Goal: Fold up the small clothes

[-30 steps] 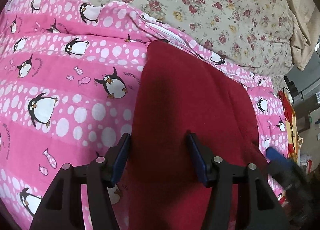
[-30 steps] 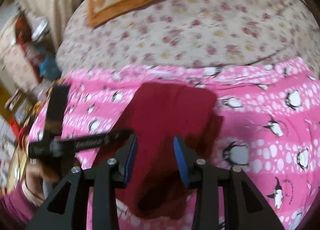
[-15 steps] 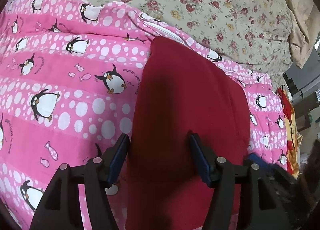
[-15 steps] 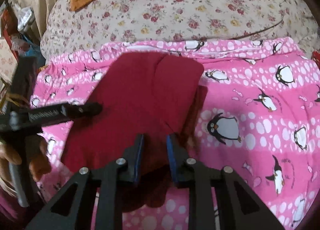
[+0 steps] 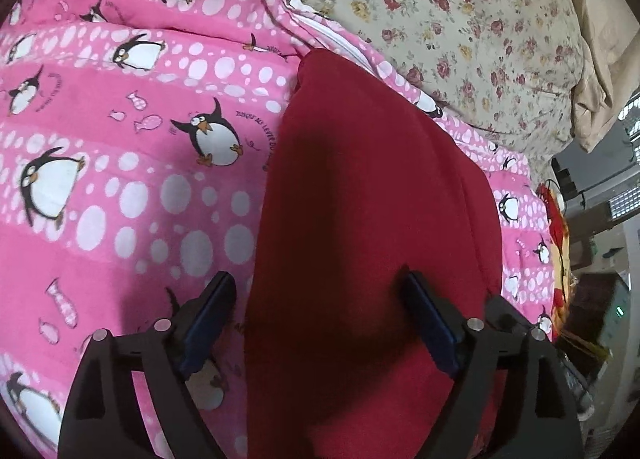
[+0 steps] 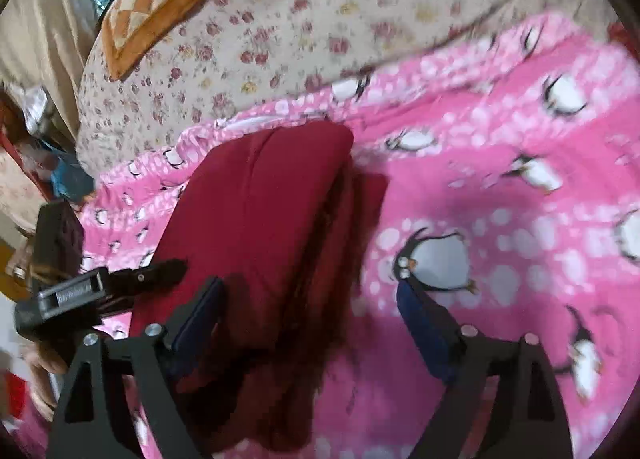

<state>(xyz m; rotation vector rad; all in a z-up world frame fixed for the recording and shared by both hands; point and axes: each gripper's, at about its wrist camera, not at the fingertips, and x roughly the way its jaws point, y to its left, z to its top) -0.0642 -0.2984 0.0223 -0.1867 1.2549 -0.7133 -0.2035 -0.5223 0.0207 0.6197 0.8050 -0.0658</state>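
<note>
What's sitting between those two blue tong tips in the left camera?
Only the dark red garment over the pink penguin blanket; the open left tongs hold nothing, per the left wrist view.

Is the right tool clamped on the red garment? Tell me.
No, the right tool stands wide open above the red garment, one finger over the cloth and the other over the pink penguin blanket.

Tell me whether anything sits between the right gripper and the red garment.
Nothing visible does. The right gripper hangs open directly over the red garment's right edge on the pink penguin blanket, with no object between. The left gripper is off to the left, not in the path.
</note>
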